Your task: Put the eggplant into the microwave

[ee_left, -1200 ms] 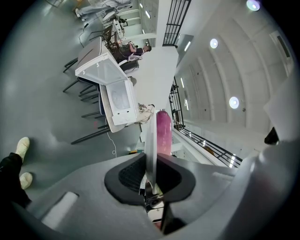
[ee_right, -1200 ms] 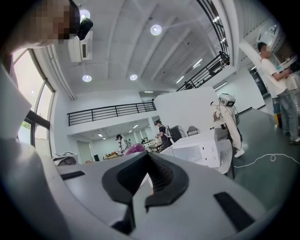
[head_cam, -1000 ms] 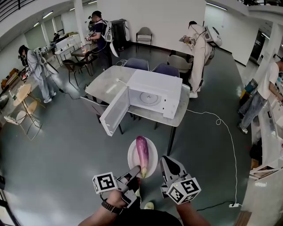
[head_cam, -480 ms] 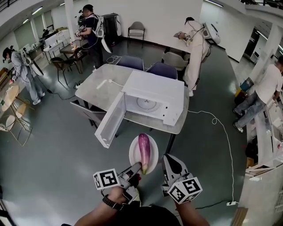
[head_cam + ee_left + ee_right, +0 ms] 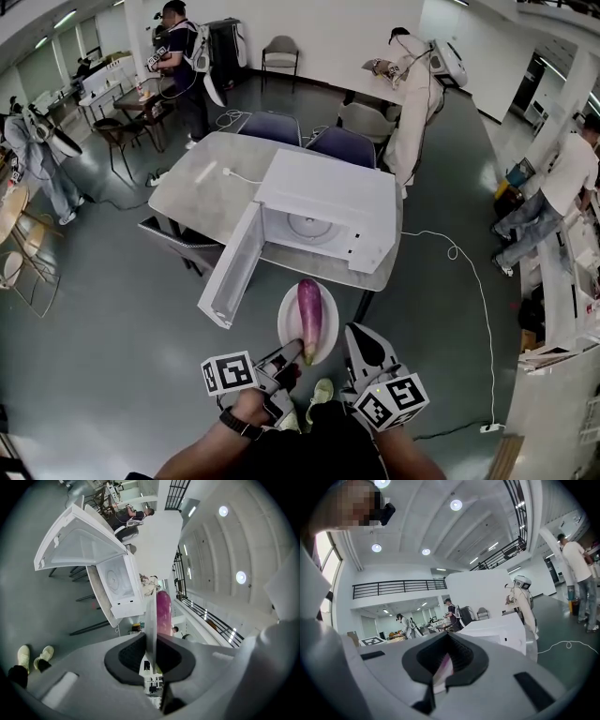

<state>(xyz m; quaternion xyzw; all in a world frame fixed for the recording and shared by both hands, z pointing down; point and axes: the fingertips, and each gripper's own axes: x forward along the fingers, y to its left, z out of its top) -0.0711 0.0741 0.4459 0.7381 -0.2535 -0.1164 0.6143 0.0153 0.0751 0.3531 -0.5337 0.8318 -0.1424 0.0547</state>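
Observation:
A purple eggplant (image 5: 309,318) lies lengthwise on a white plate (image 5: 284,323), carried in the air in front of the table. My left gripper (image 5: 298,352) is shut on the plate's near rim; the left gripper view shows that rim (image 5: 151,620) edge-on between the pads, with the eggplant (image 5: 163,613) beyond. At the plate's right edge my right gripper (image 5: 345,330) has its jaws closed on a white and pink sliver (image 5: 443,665) of the plate. The white microwave (image 5: 328,202) stands ahead on the grey table (image 5: 202,187). Its door (image 5: 230,267) is swung open to the left and the glass turntable (image 5: 309,225) shows inside.
Two dark chairs (image 5: 309,136) stand behind the table and another (image 5: 173,246) at its left. A white cable (image 5: 473,281) trails over the floor at the right. Several people work at the back of the room and one (image 5: 553,192) stands at the right. My shoes (image 5: 319,394) show below.
Both grippers have carried the plate and eggplant toward the table. The microwave and its open door now sit closer and larger in the head view. The grips look unchanged.

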